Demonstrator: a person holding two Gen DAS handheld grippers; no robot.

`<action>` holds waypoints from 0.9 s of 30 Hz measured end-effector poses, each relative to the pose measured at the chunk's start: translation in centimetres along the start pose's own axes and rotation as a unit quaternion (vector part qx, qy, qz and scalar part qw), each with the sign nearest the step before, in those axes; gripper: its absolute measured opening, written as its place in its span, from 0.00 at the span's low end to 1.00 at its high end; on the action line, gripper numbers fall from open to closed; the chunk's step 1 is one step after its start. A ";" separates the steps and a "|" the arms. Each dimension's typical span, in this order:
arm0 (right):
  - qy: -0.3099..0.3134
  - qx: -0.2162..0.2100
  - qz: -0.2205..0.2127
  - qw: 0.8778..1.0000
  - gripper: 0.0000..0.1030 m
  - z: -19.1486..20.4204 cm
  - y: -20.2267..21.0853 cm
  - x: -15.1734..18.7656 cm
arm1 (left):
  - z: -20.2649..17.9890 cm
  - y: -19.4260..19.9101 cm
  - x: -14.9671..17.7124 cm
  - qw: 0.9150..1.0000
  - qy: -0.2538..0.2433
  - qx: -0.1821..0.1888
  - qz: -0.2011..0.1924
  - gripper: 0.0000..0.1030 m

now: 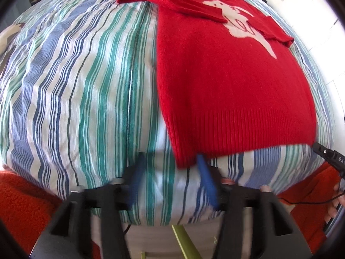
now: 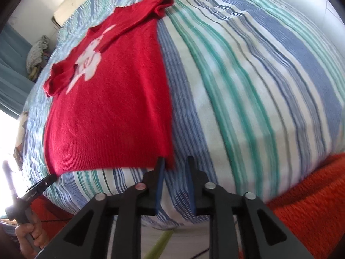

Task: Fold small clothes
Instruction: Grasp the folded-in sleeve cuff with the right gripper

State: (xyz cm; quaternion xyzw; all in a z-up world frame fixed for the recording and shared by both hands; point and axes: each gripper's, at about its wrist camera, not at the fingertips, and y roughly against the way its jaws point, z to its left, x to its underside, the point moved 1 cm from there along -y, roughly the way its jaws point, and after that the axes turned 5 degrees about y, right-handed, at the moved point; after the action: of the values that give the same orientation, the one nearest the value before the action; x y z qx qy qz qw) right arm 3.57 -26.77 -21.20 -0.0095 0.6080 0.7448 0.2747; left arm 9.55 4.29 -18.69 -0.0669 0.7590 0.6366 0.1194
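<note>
A red knit sweater (image 1: 232,82) with a white animal figure lies flat on my striped duvet (image 1: 86,86), both sleeves folded in across the chest. Its long axis runs from the ribbed hem nearest me to the collar at the far end. My left gripper (image 1: 170,168) gapes wide at the hem's left corner, gripping nothing; my right gripper (image 2: 174,168), narrowly parted, flanks the right corner, pads off the knit.
</note>
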 end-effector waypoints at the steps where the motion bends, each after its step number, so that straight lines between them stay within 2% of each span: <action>1: -0.004 0.012 0.005 1.000 0.24 -0.4 0.5 0.0 | 0.0 0.3 0.3 1.000 -0.002 -0.007 0.002 0.67; 2: -0.009 0.025 0.006 1.000 0.24 -0.9 1.3 -0.1 | 0.1 1.0 0.7 1.000 -0.007 -0.016 0.002 0.67; 4: 0.004 0.068 -0.011 0.998 0.26 -1.7 3.8 -1.0 | 0.6 3.5 1.5 0.999 -0.008 -0.019 -0.026 0.67; 6: 0.064 0.121 -0.047 0.989 0.36 -1.0 6.3 -2.7 | 1.6 6.4 2.0 0.997 0.002 -0.015 -0.075 0.77; 7: 0.115 0.142 -0.068 0.981 0.51 0.2 7.3 -3.9 | 2.0 7.2 2.1 0.996 0.008 -0.018 -0.092 0.85; 8: 0.164 0.145 -0.082 0.972 0.69 1.6 7.8 -5.1 | 2.5 8.1 2.1 0.993 0.016 -0.024 -0.115 0.87; 10: 0.260 0.118 -0.101 0.953 0.77 5.1 7.9 -7.4 | 3.5 9.1 1.8 0.988 0.034 -0.031 -0.145 0.87; 14: 0.410 0.080 -0.110 0.902 0.76 12.2 4.7 -11.1 | 5.3 8.6 1.3 0.986 0.075 -0.030 -0.148 0.87; 16: 0.448 0.069 -0.095 0.886 0.76 15.0 1.6 -13.3 | 5.4 8.4 1.6 0.985 0.076 -0.039 -0.147 0.87; 17: 0.455 0.065 -0.087 0.884 0.75 16.0 0.1 -14.3 | 5.5 8.3 1.8 0.986 0.074 -0.043 -0.146 0.87; 21: 0.479 0.077 -0.064 0.872 0.70 18.8 -5.8 -17.7 | 5.9 7.5 2.0 0.987 0.081 -0.051 -0.131 0.87; 23: 0.473 0.089 -0.059 0.875 0.63 19.3 -8.7 -19.1 | 6.1 7.1 1.7 0.987 0.088 -0.049 -0.124 0.87; 24: 0.463 0.090 -0.051 0.880 0.57 18.9 -9.8 -19.6 | 6.2 6.9 1.5 0.987 0.092 -0.050 -0.119 0.87; 25: 0.449 0.085 -0.039 0.888 0.36 18.4 -10.4 -20.2 | 6.2 6.7 1.4 0.988 0.094 -0.049 -0.115 0.87; 26: 0.431 0.084 -0.042 0.897 0.06 17.8 -10.1 -20.9 | 6.4 6.6 1.4 0.988 0.098 -0.048 -0.111 0.87; 27: 0.411 0.086 -0.062 0.906 0.08 17.0 -9.0 -21.7 | 6.5 6.6 1.4 0.988 0.101 -0.047 -0.110 0.87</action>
State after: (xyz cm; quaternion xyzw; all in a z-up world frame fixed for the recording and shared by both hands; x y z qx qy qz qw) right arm 31.21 -18.90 -17.37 -0.3286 0.7269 0.6013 0.0461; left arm 7.15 11.92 -13.81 -0.2196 0.7242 0.6447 0.1076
